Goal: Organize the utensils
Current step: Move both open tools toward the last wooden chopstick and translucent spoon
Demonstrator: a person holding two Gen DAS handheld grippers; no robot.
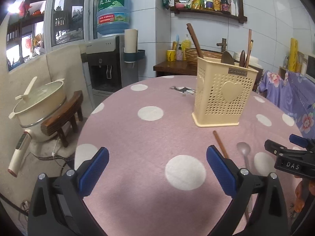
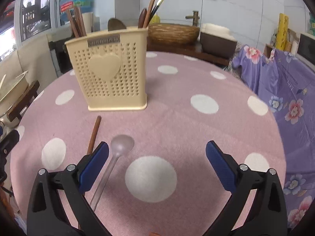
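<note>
A cream perforated utensil holder [image 1: 223,92] [image 2: 110,68] with a heart on its front stands on the round pink dotted table [image 1: 137,137] [image 2: 177,118]; chopsticks and wooden spoons stick out of it. In front of it lie a brown wooden chopstick [image 1: 220,143] [image 2: 94,135] and a clear plastic spoon [image 1: 244,151] [image 2: 118,153]. My left gripper [image 1: 157,165] hangs open over the cloth, with the chopstick passing under its right finger. My right gripper [image 2: 157,163] [image 1: 289,155] is open too, nothing between its pads; the spoon's handle runs just inside its left finger.
A cream pot [image 1: 39,106] sits on a wooden stool [image 1: 63,114] left of the table, by a water dispenser [image 1: 110,59]. Purple floral fabric [image 1: 291,98] [image 2: 275,90] drapes along the right. A woven basket [image 2: 173,32] and sink counter lie behind.
</note>
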